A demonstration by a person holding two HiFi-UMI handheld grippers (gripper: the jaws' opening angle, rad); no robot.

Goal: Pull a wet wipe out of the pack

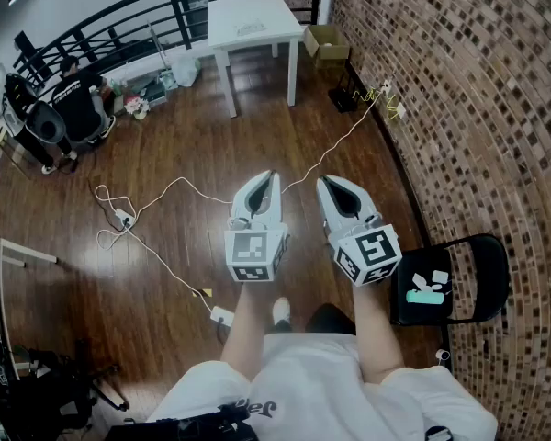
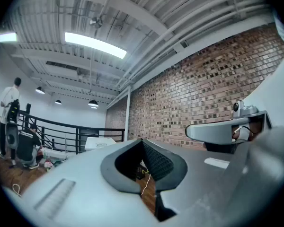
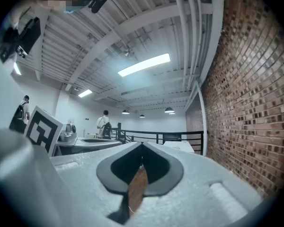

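Wet-wipe pack [image 1: 425, 296], which I take to be the small teal thing though the head view shows it too tiny to be sure, lies on the seat of a black chair [image 1: 482, 255] low at my right, well apart from both grippers. I hold my left gripper [image 1: 267, 176] and right gripper [image 1: 322, 181] out level in front of me, side by side above the wooden floor [image 1: 165, 136], forearms roughly parallel, marker cubes toward my body. On each, my fingers [image 2: 159, 163] meet at the tips with nothing between them; only floor shows through the hollow behind the tips. Only the head view shows the chair, the pack and the white table [image 1: 253, 21]. The gripper views look out along the brick wall [image 2: 203, 93] to a black railing [image 3: 175, 136] and the lit ceiling [image 3: 132, 32]. The left one catches my right gripper alongside, and the right one catches the left's marker cube [image 3: 41, 128].
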